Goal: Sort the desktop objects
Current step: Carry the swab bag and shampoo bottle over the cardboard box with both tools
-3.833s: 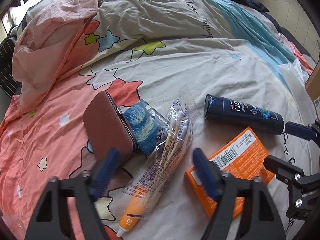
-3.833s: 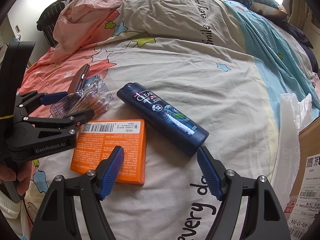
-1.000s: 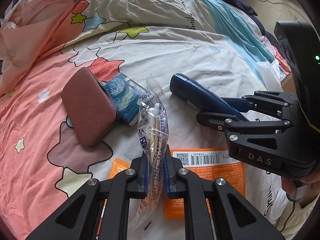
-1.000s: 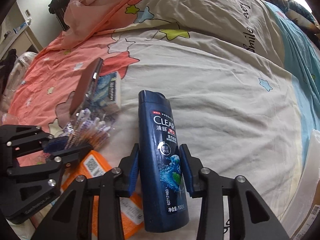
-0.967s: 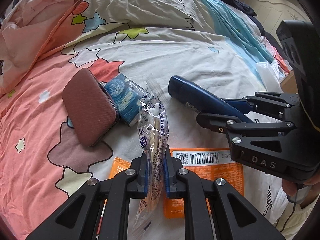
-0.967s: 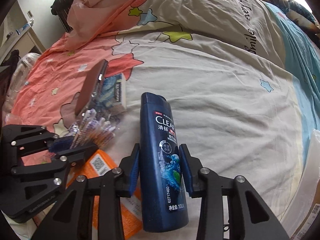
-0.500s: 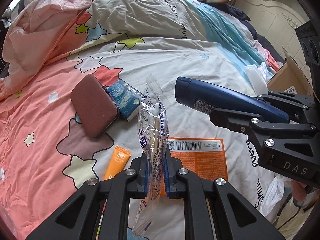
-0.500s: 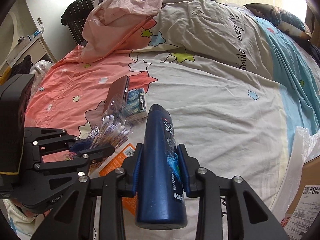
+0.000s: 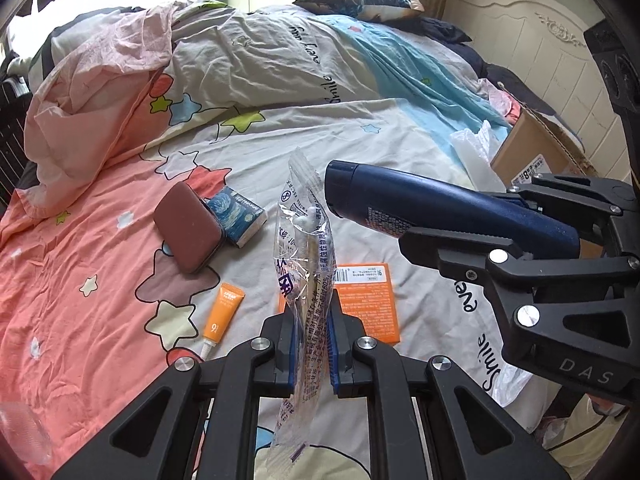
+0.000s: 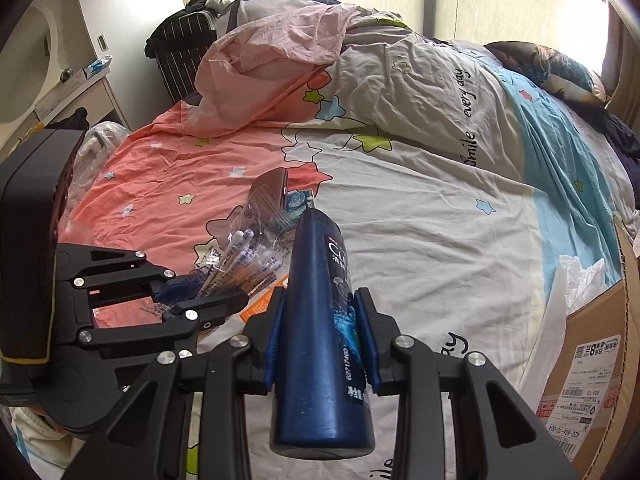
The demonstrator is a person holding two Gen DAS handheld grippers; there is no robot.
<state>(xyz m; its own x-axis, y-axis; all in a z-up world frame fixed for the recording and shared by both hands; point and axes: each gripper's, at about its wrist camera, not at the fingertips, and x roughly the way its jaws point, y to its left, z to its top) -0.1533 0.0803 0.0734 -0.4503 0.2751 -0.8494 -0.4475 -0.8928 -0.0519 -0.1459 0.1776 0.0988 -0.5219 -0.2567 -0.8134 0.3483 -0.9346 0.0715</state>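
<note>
Gripping a clear crinkly plastic bag of cotton swabs [image 9: 306, 264], the left gripper [image 9: 311, 350] has its blue pads clamped on the bag's lower half, bag lifted clear of the bed. Right gripper [image 10: 322, 342] is closed on a dark blue plastic shampoo bottle [image 10: 320, 320], cap pointing forward, also raised above the star-patterned bedsheet [image 9: 100, 280]. On the sheet below: flat orange cardboard box [image 9: 368, 300], small orange tube [image 9: 222, 312], brown oblong case [image 9: 188, 226] touching a blue painted-pattern pack [image 9: 240, 214]. Open brown cardboard box [image 10: 592, 348] sits at bed's right edge beside a white plastic bag [image 10: 576, 276].
</note>
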